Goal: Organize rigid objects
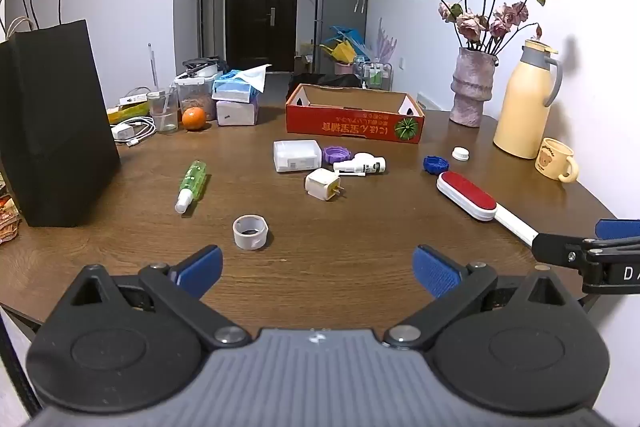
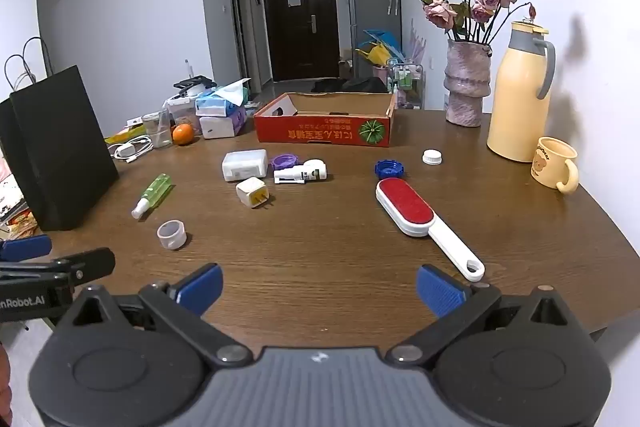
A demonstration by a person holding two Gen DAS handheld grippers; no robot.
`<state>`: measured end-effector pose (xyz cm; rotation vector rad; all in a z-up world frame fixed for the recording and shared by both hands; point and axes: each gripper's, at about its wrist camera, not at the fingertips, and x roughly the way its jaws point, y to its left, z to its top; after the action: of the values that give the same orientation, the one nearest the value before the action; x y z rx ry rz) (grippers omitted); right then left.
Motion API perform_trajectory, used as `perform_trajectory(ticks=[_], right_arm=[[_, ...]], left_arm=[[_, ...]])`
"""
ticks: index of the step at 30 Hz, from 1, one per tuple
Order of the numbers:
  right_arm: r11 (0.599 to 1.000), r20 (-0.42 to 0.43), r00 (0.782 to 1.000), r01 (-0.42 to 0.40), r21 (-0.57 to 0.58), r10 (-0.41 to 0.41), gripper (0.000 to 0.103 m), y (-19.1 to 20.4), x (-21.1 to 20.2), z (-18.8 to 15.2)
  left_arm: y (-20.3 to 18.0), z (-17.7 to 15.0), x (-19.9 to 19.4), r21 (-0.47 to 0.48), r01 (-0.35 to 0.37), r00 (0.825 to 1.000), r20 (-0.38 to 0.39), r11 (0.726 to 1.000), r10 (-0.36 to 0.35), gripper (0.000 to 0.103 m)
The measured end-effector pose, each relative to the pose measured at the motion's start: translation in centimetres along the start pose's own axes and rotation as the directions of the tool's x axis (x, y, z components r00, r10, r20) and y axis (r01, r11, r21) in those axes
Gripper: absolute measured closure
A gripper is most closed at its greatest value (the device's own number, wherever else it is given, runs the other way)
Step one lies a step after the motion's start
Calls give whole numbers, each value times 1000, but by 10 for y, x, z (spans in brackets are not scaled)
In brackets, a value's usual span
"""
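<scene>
Brown tabletop [image 1: 320, 247] is dotted with small hard things, none put in the red box [image 1: 354, 125] yet. Both grippers' fingers are spread wide and empty. Next, the tape roll [image 1: 250, 231] could be picked up.

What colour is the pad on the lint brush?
Red, set in a white body, on the lint brush; clearest in the right wrist view.
</scene>
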<state>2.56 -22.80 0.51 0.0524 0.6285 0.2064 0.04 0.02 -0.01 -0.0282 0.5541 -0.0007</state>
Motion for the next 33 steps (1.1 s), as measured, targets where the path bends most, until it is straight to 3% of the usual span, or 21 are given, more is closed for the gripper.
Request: perform_trajectory(ticks=[33], right_arm=[[1000, 0, 1000, 5, -10, -5, 0, 2, 1, 0]], left_arm=[[0, 0, 1, -1, -9, 1000, -6, 1000, 9, 0]])
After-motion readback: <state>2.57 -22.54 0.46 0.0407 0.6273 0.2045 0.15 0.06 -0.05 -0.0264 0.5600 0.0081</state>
